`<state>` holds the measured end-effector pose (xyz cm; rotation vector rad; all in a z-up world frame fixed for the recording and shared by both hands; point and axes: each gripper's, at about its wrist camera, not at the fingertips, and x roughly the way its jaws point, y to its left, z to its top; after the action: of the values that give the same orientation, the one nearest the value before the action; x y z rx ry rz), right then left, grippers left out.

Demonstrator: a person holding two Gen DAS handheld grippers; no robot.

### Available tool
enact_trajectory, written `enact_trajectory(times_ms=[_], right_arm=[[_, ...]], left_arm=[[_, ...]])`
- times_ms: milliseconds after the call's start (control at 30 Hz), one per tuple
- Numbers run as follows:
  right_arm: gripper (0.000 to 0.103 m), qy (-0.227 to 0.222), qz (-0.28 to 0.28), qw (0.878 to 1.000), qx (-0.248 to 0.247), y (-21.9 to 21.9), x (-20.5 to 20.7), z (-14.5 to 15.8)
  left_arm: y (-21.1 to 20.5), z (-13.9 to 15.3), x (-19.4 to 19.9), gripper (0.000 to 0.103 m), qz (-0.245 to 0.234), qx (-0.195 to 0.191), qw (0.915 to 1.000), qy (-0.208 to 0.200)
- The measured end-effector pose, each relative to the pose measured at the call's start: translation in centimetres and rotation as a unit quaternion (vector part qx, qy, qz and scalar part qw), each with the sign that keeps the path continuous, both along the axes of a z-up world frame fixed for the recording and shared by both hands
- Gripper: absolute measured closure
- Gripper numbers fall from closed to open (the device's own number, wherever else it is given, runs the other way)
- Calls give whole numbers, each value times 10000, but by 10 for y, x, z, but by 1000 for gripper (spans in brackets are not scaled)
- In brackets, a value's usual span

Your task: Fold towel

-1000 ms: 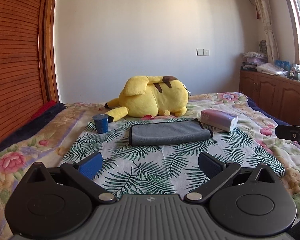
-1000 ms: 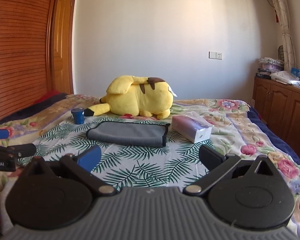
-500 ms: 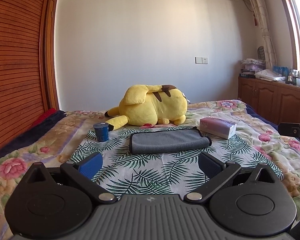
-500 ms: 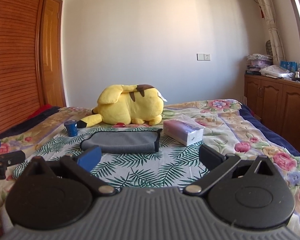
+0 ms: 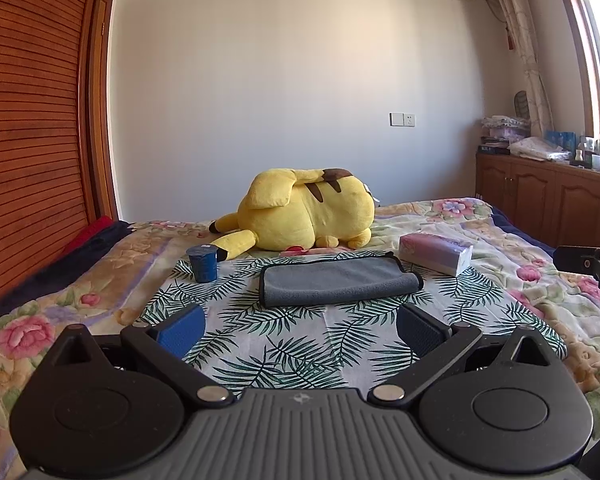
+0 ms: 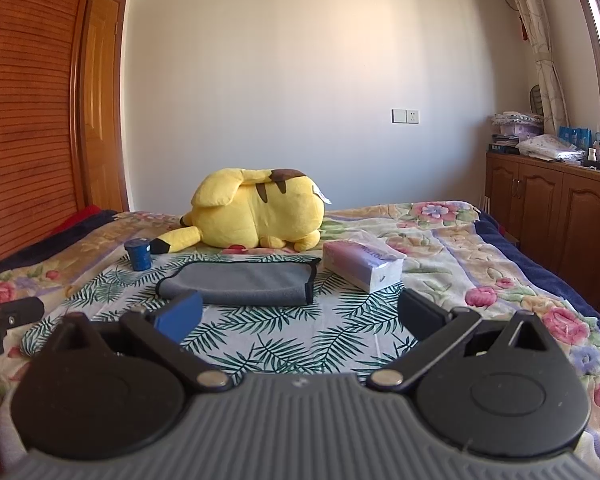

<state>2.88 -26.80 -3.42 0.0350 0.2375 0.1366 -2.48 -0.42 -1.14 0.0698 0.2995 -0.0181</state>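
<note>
On the leaf-print cloth (image 5: 300,344) spread over the bed (image 5: 512,248), a small blue cup (image 5: 202,264) is seen towards the cloth's far left corner, a yellow plush toy (image 5: 300,212) lies just beyond its far edge, and a tissue pack (image 5: 436,254) is set near its far right corner. The grey towel (image 5: 336,282) is found between cup and pack, lying flat near the cloth's far edge and apparently already doubled over, with a dark hem at its right end. The left gripper (image 5: 300,326) is held well short of it, fingers spread wide with nothing between them; the right gripper (image 6: 300,312) is likewise held apart and empty. The towel is judged soft, light and limp, likely to sag and drag on the cloth, so it is best taken at the two corners of one short end, both layers pinched together.
</note>
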Motion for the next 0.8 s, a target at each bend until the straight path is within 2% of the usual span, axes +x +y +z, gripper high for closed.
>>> enact_trajectory(times_ms=[800], right_arm=[[0,13,13,10000,-39,-1,0,0]], left_arm=[[-1,0,0,16,4,3,10000,-3]])
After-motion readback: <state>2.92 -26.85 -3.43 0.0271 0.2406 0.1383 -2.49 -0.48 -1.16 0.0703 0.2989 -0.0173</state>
